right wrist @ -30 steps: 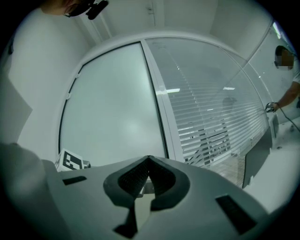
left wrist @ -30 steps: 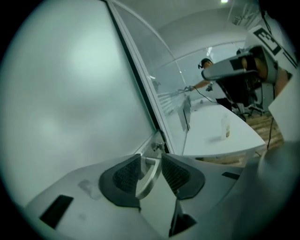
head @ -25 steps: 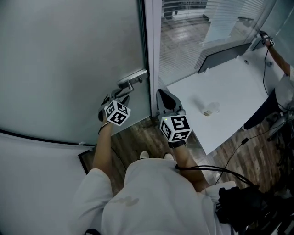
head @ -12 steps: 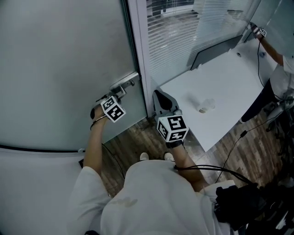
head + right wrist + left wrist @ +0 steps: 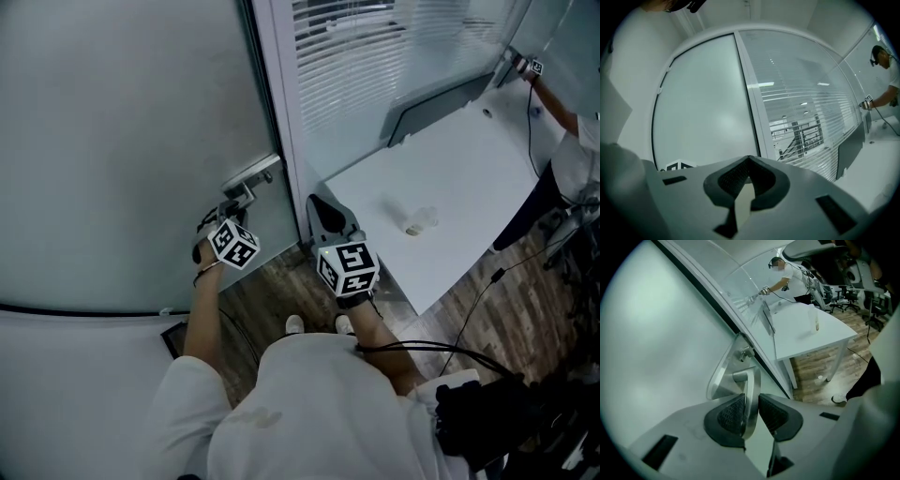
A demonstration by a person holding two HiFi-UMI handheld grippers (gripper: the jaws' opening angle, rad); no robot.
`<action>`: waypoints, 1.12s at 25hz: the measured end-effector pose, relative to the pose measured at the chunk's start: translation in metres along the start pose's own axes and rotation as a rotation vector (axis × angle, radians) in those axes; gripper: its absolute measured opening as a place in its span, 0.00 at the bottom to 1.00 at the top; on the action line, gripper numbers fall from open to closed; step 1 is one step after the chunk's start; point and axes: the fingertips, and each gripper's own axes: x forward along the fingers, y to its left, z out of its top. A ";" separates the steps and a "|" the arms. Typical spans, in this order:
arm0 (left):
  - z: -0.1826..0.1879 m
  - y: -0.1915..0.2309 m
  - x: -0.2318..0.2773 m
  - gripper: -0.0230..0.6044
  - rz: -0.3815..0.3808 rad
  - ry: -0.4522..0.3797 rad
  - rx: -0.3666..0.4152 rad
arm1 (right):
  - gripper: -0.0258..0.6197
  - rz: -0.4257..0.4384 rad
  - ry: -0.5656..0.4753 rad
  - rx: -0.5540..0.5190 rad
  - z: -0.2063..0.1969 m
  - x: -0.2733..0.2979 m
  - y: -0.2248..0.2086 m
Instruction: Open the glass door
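Note:
The frosted glass door [image 5: 122,141] fills the left of the head view. Its metal lever handle [image 5: 246,193] hangs from a steel plate near the door frame [image 5: 272,103]. My left gripper [image 5: 228,210] points down at the lever. In the left gripper view the handle [image 5: 751,389] runs between the pads of that gripper [image 5: 751,411]; its jaws have just been closing and now press the lever. My right gripper [image 5: 322,208] hovers to the right of the frame, shut and empty. In the right gripper view its closed jaws [image 5: 749,169] face the door [image 5: 708,108].
A white table [image 5: 469,178] stands close on the right, bearing a small clear cup [image 5: 419,221]. Glass panels with blinds [image 5: 356,56] run behind it. Another person [image 5: 574,141] works at the far right. Cables lie on the wood floor [image 5: 469,309].
My left gripper has closed on the lever and sunk slightly with it. The right gripper has dropped a little and stays shut.

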 end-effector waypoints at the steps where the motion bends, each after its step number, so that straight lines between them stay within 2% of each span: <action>1: -0.001 0.000 0.002 0.16 0.001 0.002 -0.001 | 0.04 0.004 0.008 0.000 -0.004 0.001 0.001; 4: -0.005 0.001 0.002 0.16 0.017 0.003 -0.010 | 0.04 0.020 0.029 -0.001 -0.011 0.004 0.007; 8: -0.005 0.001 0.004 0.16 0.076 0.027 -0.027 | 0.04 0.028 0.049 0.002 -0.019 0.003 0.005; 15: -0.002 0.007 0.008 0.17 0.116 0.000 -0.057 | 0.04 0.053 0.074 0.010 -0.031 0.003 0.007; 19: -0.007 -0.009 0.012 0.17 0.110 -0.042 -0.124 | 0.04 0.056 0.098 0.017 -0.050 -0.013 0.004; 24: -0.007 -0.003 0.009 0.18 0.125 -0.098 -0.180 | 0.04 0.025 0.098 0.026 -0.046 -0.024 -0.011; 28: -0.007 0.000 0.006 0.19 0.123 -0.107 -0.218 | 0.04 0.009 0.107 0.033 -0.049 -0.034 -0.021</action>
